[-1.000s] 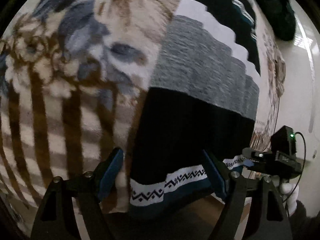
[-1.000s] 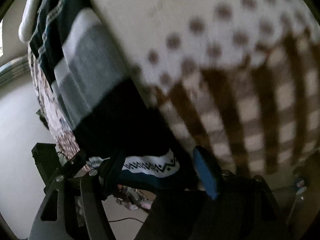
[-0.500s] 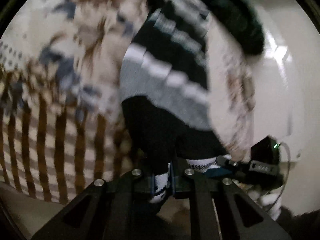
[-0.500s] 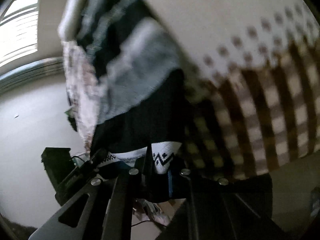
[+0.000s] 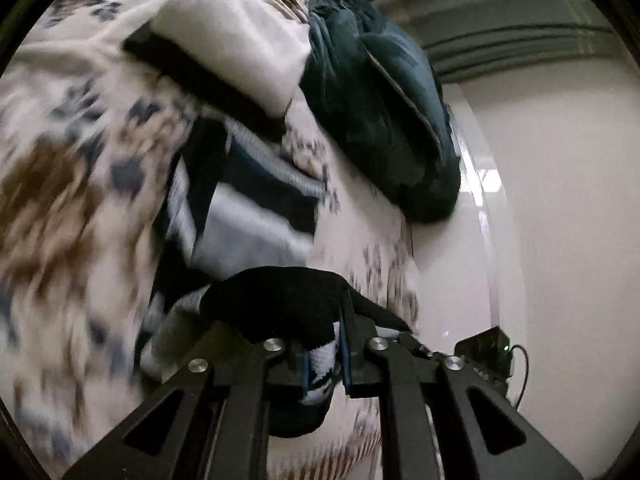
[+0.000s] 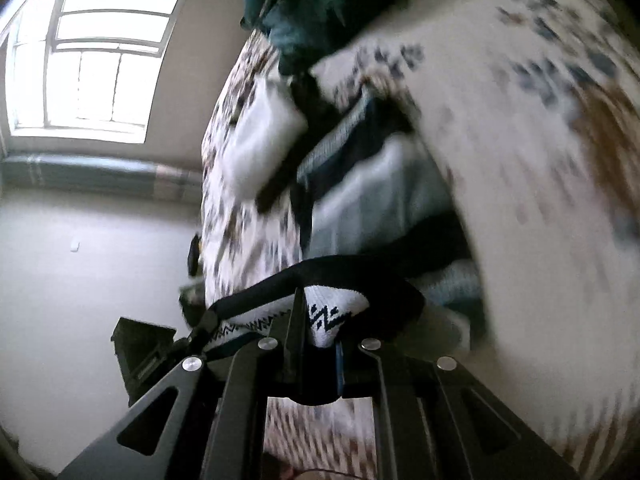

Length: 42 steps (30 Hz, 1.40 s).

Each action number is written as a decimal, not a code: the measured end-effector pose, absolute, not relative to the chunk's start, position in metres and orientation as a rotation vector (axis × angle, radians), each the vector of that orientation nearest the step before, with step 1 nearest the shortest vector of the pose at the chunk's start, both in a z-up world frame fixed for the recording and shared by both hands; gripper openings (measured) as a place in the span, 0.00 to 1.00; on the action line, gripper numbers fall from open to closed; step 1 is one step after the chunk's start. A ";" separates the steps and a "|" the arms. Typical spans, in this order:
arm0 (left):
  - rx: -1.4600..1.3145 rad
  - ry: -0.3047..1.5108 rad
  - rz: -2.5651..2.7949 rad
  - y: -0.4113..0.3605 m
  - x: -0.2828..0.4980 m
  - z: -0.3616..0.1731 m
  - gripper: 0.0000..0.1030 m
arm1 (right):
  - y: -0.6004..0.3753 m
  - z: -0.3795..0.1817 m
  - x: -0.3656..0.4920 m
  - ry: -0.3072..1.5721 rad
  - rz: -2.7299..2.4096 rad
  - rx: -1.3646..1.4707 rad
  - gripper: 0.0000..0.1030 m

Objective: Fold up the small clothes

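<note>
A small knitted sweater with black, grey, white and teal stripes (image 5: 248, 216) lies on a patterned blanket (image 5: 60, 184). My left gripper (image 5: 325, 364) is shut on its patterned white hem and holds that corner lifted. My right gripper (image 6: 318, 344) is shut on the same hem (image 6: 328, 312) at the other corner, also lifted. The sweater's striped body (image 6: 380, 184) stretches away from both grippers, with the black lower part bunched just ahead of the jaws. The views are blurred by motion.
A dark teal garment (image 5: 384, 112) is heaped at the far end of the blanket. A folded white and black piece (image 5: 236, 48) lies beside it. A pale wall (image 5: 560, 200) and a window (image 6: 96, 60) are beyond the bed edge.
Both grippers closed on the hem, then lifted it and carried it toward the sweater's far end. The view now tilts up to show the dark garment, wall and window.
</note>
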State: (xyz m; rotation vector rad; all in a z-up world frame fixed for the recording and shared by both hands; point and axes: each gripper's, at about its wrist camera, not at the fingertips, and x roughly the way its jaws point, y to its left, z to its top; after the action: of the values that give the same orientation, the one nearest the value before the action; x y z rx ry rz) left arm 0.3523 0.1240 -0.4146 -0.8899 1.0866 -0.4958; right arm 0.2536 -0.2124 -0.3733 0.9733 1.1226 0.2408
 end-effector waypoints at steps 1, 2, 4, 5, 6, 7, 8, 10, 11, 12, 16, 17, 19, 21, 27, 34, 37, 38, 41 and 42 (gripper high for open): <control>-0.875 1.084 -0.479 0.124 0.380 -0.421 0.09 | -0.212 -0.381 0.286 1.114 0.217 0.964 0.10; -0.868 1.084 -0.467 0.124 0.406 -0.429 0.09 | -0.211 -0.388 0.309 1.108 0.208 0.964 0.10; -0.894 1.087 -0.453 0.125 0.452 -0.448 0.13 | -0.209 -0.407 0.367 1.099 0.174 0.957 0.10; -0.905 1.106 -0.444 0.126 0.478 -0.462 0.27 | -0.208 -0.418 0.392 1.095 0.161 0.949 0.11; -0.918 1.127 -0.428 0.128 0.493 -0.472 0.39 | -0.208 -0.433 0.420 1.098 0.149 0.954 0.12; -0.965 1.136 -0.404 0.135 0.506 -0.483 0.63 | -0.209 -0.448 0.439 1.111 0.141 0.974 0.12; -1.009 1.119 -0.400 0.142 0.509 -0.488 0.66 | -0.211 -0.461 0.456 1.134 0.134 1.009 0.12; -1.058 1.089 -0.396 0.156 0.509 -0.493 0.69 | -0.219 -0.471 0.470 1.126 0.140 1.079 0.24; -1.058 1.076 -0.388 0.160 0.506 -0.493 0.72 | -0.222 -0.470 0.471 1.109 0.136 1.080 0.45; -1.020 1.077 -0.366 0.163 0.503 -0.493 0.72 | -0.226 -0.466 0.468 1.090 0.130 1.060 0.55; -0.770 1.145 -0.336 0.148 0.500 -0.494 0.72 | -0.226 -0.464 0.466 1.124 0.074 0.874 0.62; -0.710 1.164 -0.342 0.141 0.503 -0.497 0.72 | -0.225 -0.470 0.471 1.147 0.070 0.853 0.62; -0.525 1.200 -0.331 0.121 0.513 -0.503 0.72 | -0.220 -0.481 0.478 1.206 0.078 0.792 0.62; -0.421 1.210 -0.345 0.105 0.527 -0.509 0.72 | -0.210 -0.491 0.491 1.258 0.074 0.686 0.62; -0.488 1.232 -0.251 0.110 0.574 -0.523 0.72 | -0.187 -0.503 0.529 1.266 0.041 0.541 0.62; -0.642 1.178 -0.297 0.144 0.521 -0.495 0.72 | -0.196 -0.468 0.513 1.200 0.079 0.556 0.62; -0.576 1.179 -0.361 0.135 0.507 -0.493 0.72 | -0.187 -0.467 0.507 1.221 0.122 0.486 0.62; -0.539 1.177 -0.381 0.129 0.505 -0.492 0.72 | -0.184 -0.466 0.508 1.230 0.123 0.448 0.62; -0.466 1.198 -0.431 0.102 0.517 -0.494 0.72 | -0.178 -0.471 0.513 1.267 0.132 0.464 0.62; -0.427 1.197 -0.442 0.091 0.521 -0.496 0.72 | -0.177 -0.472 0.516 1.262 0.145 0.507 0.62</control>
State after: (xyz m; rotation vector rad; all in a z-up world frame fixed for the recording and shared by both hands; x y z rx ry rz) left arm 0.5215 0.0915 -0.4963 -0.4268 1.1969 -0.4415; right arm 0.5158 -0.1769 -0.4721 0.5073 1.2620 0.1446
